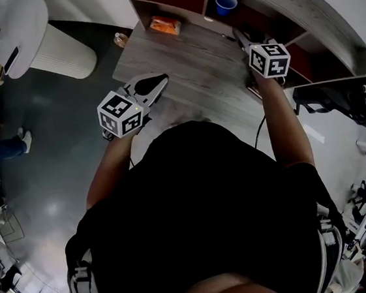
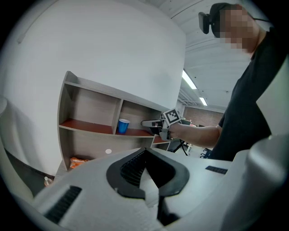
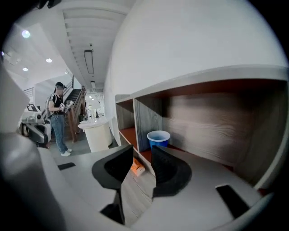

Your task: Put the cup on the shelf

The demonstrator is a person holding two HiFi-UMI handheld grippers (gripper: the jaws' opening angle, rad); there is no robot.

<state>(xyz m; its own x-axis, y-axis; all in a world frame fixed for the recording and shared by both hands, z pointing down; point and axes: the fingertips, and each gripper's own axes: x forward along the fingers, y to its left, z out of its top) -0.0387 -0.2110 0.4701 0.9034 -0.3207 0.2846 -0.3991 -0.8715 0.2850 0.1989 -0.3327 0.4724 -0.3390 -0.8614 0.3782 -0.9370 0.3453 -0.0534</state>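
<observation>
Two claws: left claw [image 2: 145,151] pressed together, right claw [image 3: 142,155] slightly spread — both empty.
Cup: blue plastic cup [image 1: 226,3] upright inside grey wooden shelf [image 1: 312,9], upper centre of head view.
Risk: right claw near — a stray swing could topple it.

Shelf [image 1: 298,4] is standing along the far edge of the worktop [image 1: 193,62]. Cup [image 1: 226,3] is sitting on the upper board, just right of a divider. Packet [image 1: 165,25] is lying lower down, left of the cup (in the bay under the board). Left claw [image 1: 162,80] is hovering over the worktop's near-left edge. Right claw [image 1: 239,36] is hanging just before the shelf, right of the cup.
</observation>
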